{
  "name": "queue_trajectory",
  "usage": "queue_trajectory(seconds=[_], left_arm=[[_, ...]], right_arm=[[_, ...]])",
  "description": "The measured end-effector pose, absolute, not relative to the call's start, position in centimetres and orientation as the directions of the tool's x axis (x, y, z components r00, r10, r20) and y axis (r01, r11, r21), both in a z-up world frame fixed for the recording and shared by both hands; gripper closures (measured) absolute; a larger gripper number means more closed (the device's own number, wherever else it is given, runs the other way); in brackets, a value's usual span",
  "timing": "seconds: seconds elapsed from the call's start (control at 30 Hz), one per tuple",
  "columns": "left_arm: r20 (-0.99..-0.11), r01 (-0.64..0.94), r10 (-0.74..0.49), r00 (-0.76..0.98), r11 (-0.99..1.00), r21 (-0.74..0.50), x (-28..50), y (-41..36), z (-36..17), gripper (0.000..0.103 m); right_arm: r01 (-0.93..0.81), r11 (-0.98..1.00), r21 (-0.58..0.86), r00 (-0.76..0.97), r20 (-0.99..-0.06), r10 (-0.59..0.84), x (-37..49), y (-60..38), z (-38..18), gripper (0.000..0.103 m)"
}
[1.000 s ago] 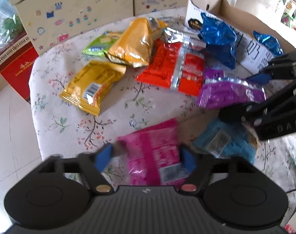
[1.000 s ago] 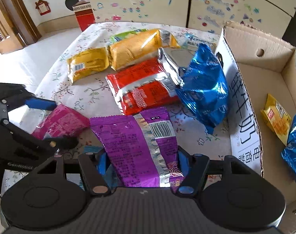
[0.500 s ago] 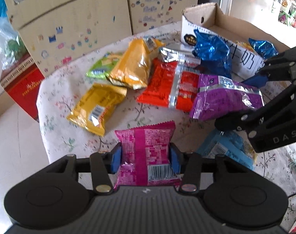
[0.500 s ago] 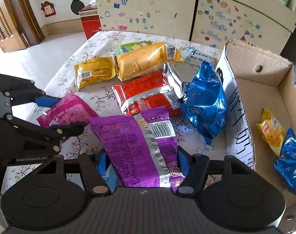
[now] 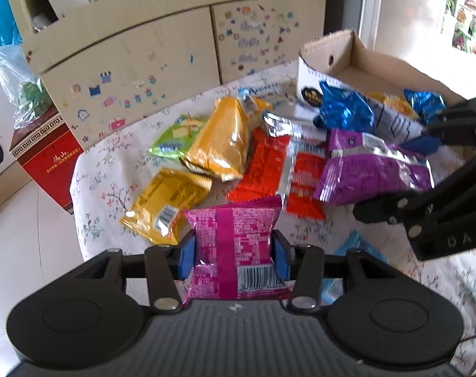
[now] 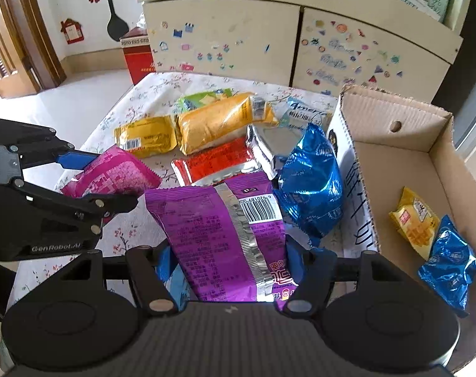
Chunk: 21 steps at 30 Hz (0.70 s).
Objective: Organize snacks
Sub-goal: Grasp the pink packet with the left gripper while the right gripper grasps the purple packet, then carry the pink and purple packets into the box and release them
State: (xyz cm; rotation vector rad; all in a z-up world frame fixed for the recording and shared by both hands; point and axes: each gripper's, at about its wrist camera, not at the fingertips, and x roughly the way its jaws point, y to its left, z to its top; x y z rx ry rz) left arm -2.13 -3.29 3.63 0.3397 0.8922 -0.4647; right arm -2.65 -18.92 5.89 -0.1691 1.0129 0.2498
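On my left, my left tool (image 5: 233,256) is pinching the pink snack bag (image 5: 235,245). Its blue pads (image 5: 186,257) squeezed in on the bag just now and press on both sides of it. The bag is held up off the desk (image 5: 106,169), which has a flowery cloth on it.

Past the pink bag I see a small yellow bag (image 5: 165,202) lying flat. Next to it is a big orange bag (image 5: 220,139) that lies partly on a green bag (image 5: 175,135). Then comes a red bag (image 5: 269,165) with a silver end.

Further right, my right tool (image 6: 227,259) is pinching the purple snack bag (image 6: 219,235). The bag sticks up between its blue pads (image 6: 162,260) and is off the desk too.

Next to the purple bag, a shiny blue bag (image 6: 313,182) leans on the side of the cardboard box (image 6: 404,119). Inside the box lie a little yellow pack (image 6: 415,220) and a little blue pack (image 6: 448,256), touching each other.
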Motion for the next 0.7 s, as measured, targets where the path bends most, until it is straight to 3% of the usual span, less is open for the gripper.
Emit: queue_trajectory(seconds=[0.7], left_arm=[[-0.717, 0.496, -0.337, 0.61, 0.868, 0.015, -0.8, -8.0, 8.3, 0.055]], right_arm=[[-0.125, 0.991, 0.045, 0.664, -0.738, 0.117, -3.6, -24.7, 11.4, 0.03]])
